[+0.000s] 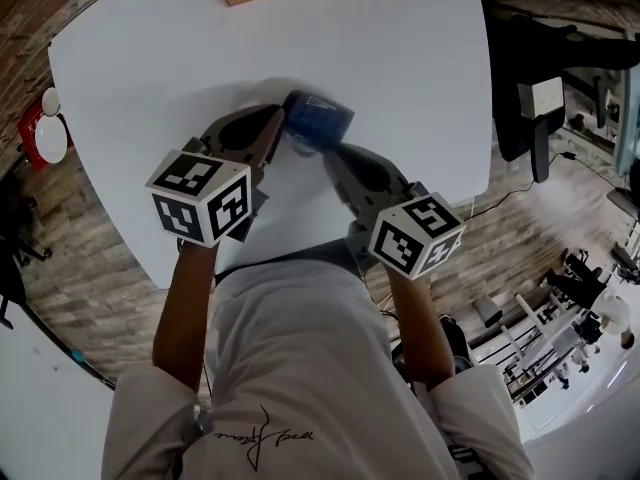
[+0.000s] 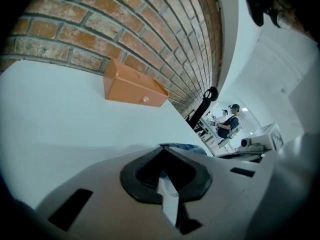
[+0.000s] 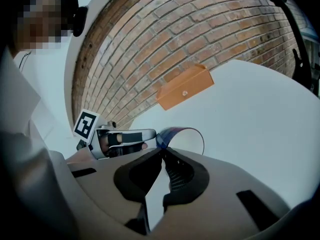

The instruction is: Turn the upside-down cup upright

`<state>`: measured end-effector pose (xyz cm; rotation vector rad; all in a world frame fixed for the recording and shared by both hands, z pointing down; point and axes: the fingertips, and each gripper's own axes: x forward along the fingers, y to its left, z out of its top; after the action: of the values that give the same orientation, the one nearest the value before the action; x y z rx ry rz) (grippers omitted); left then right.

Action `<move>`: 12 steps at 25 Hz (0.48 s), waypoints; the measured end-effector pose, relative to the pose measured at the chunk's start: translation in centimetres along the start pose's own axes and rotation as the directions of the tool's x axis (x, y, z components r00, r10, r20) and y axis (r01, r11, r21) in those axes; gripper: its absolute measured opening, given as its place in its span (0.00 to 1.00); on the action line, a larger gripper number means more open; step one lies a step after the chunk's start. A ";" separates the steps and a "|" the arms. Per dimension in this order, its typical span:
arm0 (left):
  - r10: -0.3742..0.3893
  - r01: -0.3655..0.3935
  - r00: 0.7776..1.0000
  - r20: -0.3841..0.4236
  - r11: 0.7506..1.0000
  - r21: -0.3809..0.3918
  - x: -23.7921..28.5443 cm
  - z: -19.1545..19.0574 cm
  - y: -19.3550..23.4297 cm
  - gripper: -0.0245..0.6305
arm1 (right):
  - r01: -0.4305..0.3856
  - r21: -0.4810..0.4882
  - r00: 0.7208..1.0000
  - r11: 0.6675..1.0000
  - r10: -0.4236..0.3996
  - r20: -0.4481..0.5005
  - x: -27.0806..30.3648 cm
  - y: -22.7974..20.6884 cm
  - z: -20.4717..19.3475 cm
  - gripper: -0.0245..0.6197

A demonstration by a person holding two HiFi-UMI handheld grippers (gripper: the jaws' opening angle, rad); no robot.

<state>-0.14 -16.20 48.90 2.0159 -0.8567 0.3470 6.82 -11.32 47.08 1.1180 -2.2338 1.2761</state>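
1. Left gripper (image 2: pixel 161 150): the jaws are pressed together at the tips with nothing between them. The cup (image 1: pixel 318 118) sits just beyond these tips and slightly to their right, and only a sliver of its blue wall shows over the jaw.

2. Right gripper (image 3: pixel 161 151): the jaws are closed tip to tip. The cup's rim starts exactly at the tip line, so they appear to be pinching the thin rim. The contact itself is hidden behind the jaw bodies, so treat this as probable rather than certain.

3. Cup position: it is directly ahead of both grippers, between their converging tips and above the white table (image 1: pixel 400 58). The right gripper meets it at the near rim and the left gripper at its left side. Both are equally near.

4. Cup orientation: it is neither inverted nor upright. Its long axis lies closer to level than to vertical. The open mouth faces back toward the right gripper and the base points away from it.

5. Judgement: the turn is part done. What remains is to roll the right gripper until the mouth faces up, then lower the base onto the table.

6. Beyond the cup, well apart from it, an orange box (image 3: pixel 185 88) stands at the table's far edge against a brick wall.
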 end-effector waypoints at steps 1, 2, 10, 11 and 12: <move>0.002 -0.002 1.000 0.000 1.000 0.002 0.0 -0.2 -0.2 0.05 | 0.004 -0.011 1.000 1.000 -0.004 -0.007 -0.2 -0.1 -0.1 0.07; 0.005 -0.005 1.000 0.000 1.000 0.004 0.0 -0.4 -0.3 0.05 | 0.006 -0.023 1.000 1.000 -0.007 -0.014 -0.3 -0.1 -0.1 0.07; 0.038 -0.038 0.999 0.003 0.999 0.017 -0.1 -1.3 -0.6 0.05 | 0.034 -0.085 0.998 0.996 -0.039 -0.052 -0.7 0.1 -0.5 0.07; 0.031 -0.031 1.000 0.003 0.999 0.012 0.0 -1.4 -0.6 0.05 | 0.038 -0.088 0.998 0.995 -0.043 -0.054 -0.8 0.1 -0.5 0.07; 0.025 -0.025 1.000 0.003 1.000 0.006 0.1 -1.4 -0.6 0.05 | 0.041 -0.094 0.997 0.995 -0.046 -0.055 -0.8 0.0 -0.5 0.07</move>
<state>0.46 -14.87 49.35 2.0129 -0.8849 0.3610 7.28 -10.52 46.79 1.0766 -2.1906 1.1603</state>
